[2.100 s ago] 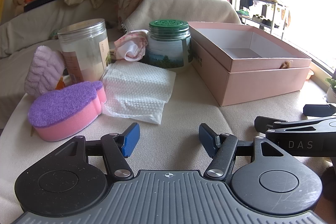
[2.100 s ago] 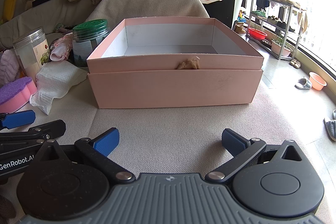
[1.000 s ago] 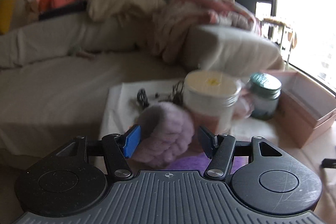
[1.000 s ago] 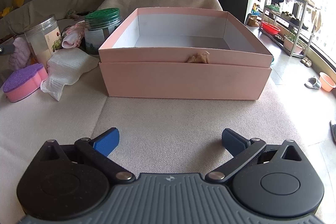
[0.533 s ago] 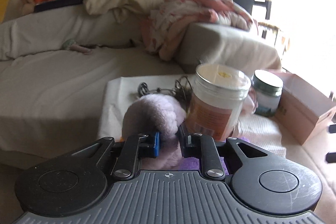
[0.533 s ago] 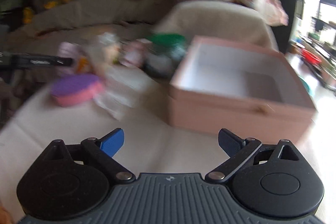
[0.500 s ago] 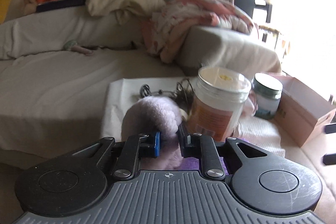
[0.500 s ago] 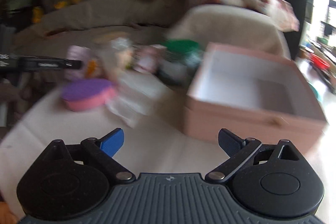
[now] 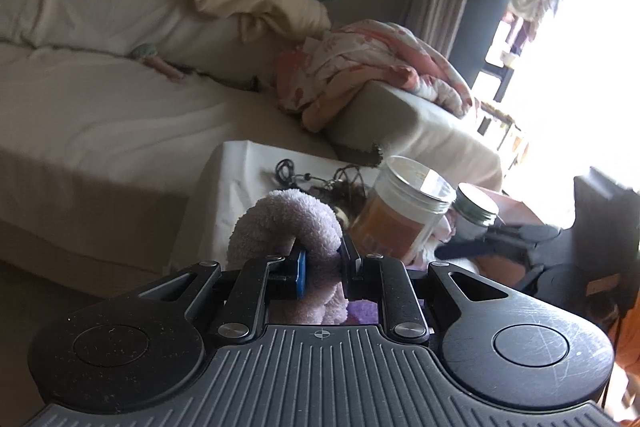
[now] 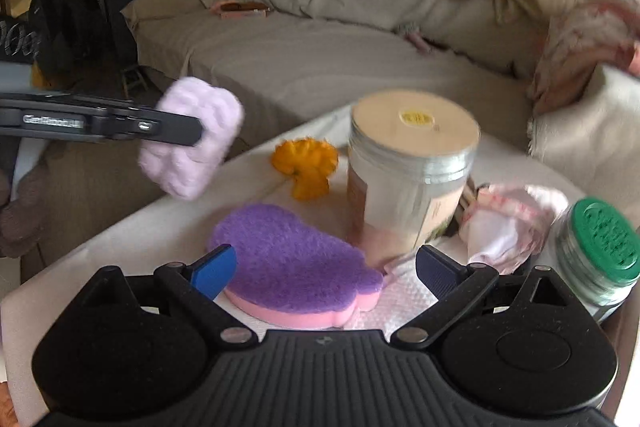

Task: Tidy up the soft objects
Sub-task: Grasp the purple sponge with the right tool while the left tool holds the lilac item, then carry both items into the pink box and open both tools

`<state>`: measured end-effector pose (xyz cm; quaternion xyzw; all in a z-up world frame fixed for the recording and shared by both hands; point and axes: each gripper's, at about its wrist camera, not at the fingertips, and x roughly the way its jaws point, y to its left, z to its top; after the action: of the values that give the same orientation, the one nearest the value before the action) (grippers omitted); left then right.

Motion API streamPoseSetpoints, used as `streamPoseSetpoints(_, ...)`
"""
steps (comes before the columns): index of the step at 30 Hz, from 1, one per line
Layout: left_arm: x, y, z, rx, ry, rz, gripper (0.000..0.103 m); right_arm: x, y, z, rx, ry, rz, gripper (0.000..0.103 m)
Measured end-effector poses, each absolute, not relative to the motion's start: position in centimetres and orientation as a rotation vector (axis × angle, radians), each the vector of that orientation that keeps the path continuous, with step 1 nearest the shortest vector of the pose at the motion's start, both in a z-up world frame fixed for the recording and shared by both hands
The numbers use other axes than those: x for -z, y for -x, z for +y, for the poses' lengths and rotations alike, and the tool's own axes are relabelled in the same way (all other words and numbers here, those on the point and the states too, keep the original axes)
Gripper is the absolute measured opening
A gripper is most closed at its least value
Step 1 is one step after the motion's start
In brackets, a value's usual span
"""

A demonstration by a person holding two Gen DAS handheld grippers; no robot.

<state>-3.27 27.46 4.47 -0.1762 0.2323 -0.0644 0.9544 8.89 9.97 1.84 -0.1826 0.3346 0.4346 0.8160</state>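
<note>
My left gripper [image 9: 322,273] is shut on a fluffy lilac cloth [image 9: 284,227] and holds it in the air above the table's left end. The right wrist view shows that cloth [image 10: 192,143] lifted clear of the table in the left gripper [image 10: 188,131]. My right gripper [image 10: 324,267] is open, its fingers on either side of a purple-topped pink sponge [image 10: 296,263] that lies on the table; whether they touch it I cannot tell. A pink-and-white cloth bundle [image 10: 508,223] and a white paper towel [image 10: 404,295] lie to the right.
A tall clear jar [image 10: 412,171] stands just behind the sponge. A green-lidded jar [image 10: 596,247] is at the right. An orange soft item [image 10: 306,165] lies behind the sponge. A sofa with pillows and blankets [image 9: 120,99] lies beyond the table edge.
My left gripper has lifted the lilac cloth off the table. My right gripper has swung left from the pink box and now straddles the purple sponge.
</note>
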Motion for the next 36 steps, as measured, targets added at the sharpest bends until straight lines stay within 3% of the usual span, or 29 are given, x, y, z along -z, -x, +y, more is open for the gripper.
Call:
streamPoseSetpoints(5, -3.8, 2.8, 28.2, 0.1, 0.387, 0.481, 0.019, -2.1, -8.5, 9.3, -1.083, 0.379, 0.841, 0.096)
streamPoseSetpoints(13, -3.9, 2.5, 27.8, 0.1, 0.365, 0.484, 0.019, -3.8, -3.6, 11.9, -1.1, 0.68, 0.522, 0.096)
streamPoseSetpoints(20, -4.4, 3.0, 27.8, 0.093, 0.339, 0.498, 0.019, -1.0, -6.6, 15.4, -1.16, 0.773, 0.622, 0.096)
streamPoseSetpoints(21, -4.4, 3.0, 27.9, 0.09, 0.34, 0.502, 0.019, -0.9, -6.9, 15.4, -1.149, 0.76, 0.636, 0.092)
streamPoseSetpoints(22, -4.4, 2.9, 28.0, 0.083, 0.343, 0.508, 0.019, -0.9, -7.1, 15.3, -1.145, 0.734, 0.659, 0.08)
streamPoseSetpoints(25, -5.0, 2.7, 28.4, 0.056, 0.345, 0.512, 0.019, -1.6, -6.4, 14.6, -1.084, 0.64, 0.682, 0.08)
streamPoseSetpoints(30, -10.1, 1.0, 29.7, -0.001, 0.331, 0.411, 0.019, -7.8, -3.2, 12.5, -1.034, 0.541, 0.532, 0.079)
streamPoseSetpoints(36, -20.8, -4.6, 26.4, 0.002, 0.241, 0.247, 0.019, -17.2, -4.2, 6.7, -0.76, 0.42, 0.275, 0.079)
